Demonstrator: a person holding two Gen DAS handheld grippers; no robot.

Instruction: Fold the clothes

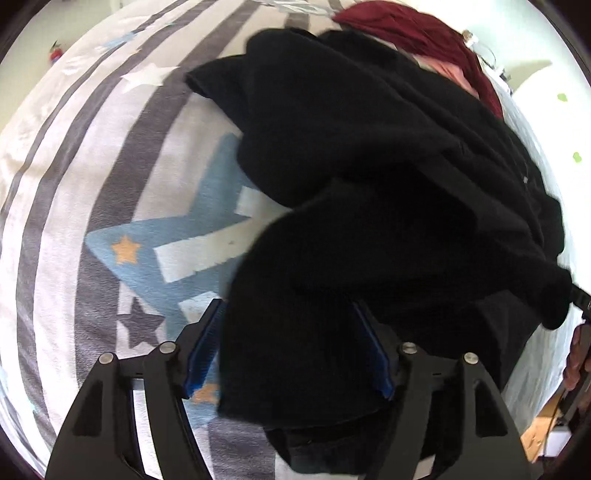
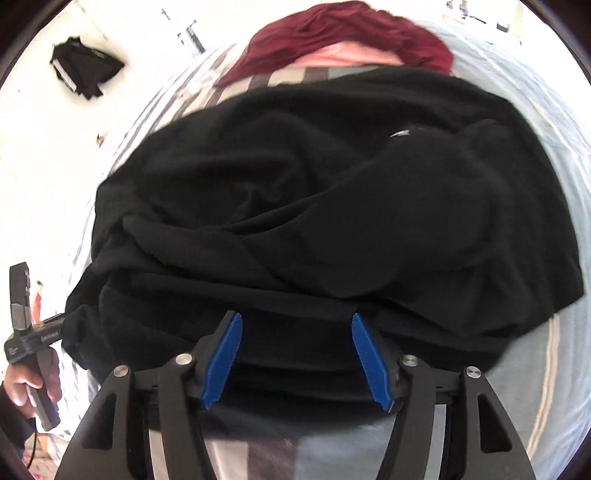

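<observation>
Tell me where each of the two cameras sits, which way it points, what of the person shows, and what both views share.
Left wrist: sits behind the left gripper, looking down its blue-padded jaws at the black garment on a striped star blanket; a hand shows at the right edge.
Right wrist: sits behind the right gripper, jaws apart, facing the black garment; a hand holding a gripper handle shows at lower left.
Shared: the black garment, the dark red cloth beyond it, and the blanket.
</observation>
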